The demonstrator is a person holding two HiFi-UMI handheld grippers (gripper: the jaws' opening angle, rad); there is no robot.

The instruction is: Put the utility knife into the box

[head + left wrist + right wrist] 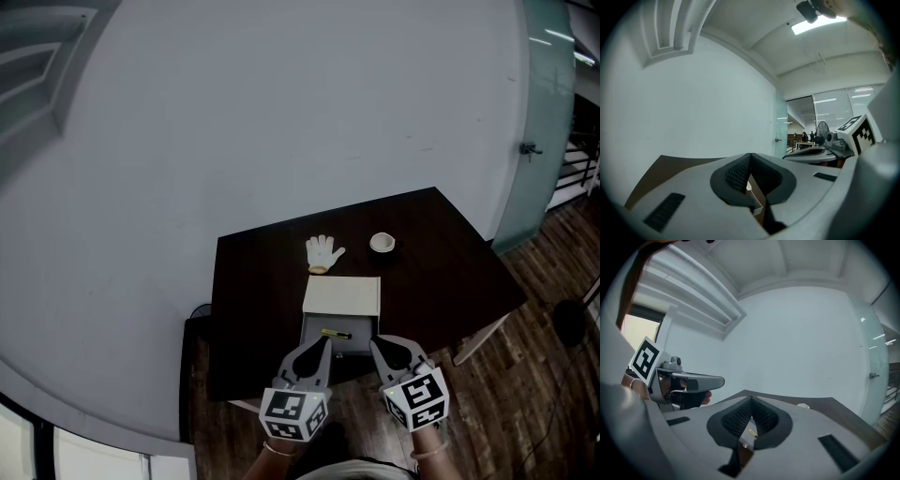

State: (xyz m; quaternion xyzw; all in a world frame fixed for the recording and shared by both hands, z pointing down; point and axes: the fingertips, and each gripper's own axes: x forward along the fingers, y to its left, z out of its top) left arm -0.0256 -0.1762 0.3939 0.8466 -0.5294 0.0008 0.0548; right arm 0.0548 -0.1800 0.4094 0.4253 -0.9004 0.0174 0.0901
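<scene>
A yellow-and-black utility knife (335, 334) lies inside the open grey box (360, 349) near the front of the dark table (253, 300). The box's pale lid (342, 296) is folded back behind it. My left gripper (326, 342) hovers at the box's front left corner, shut with nothing between its jaws. My right gripper (374, 344) is at the front right corner, also shut and empty. In the right gripper view the knife (752, 432) shows just below the closed tips (751, 400). A corner of the box (757, 202) shows below the closed tips (750, 155) in the left gripper view.
A white work glove (322, 253) and a roll of tape (382, 243) lie on the table behind the box. The table stands against a pale wall, with wooden floor (525, 394) to the right and front. A glass door (544, 122) is at far right.
</scene>
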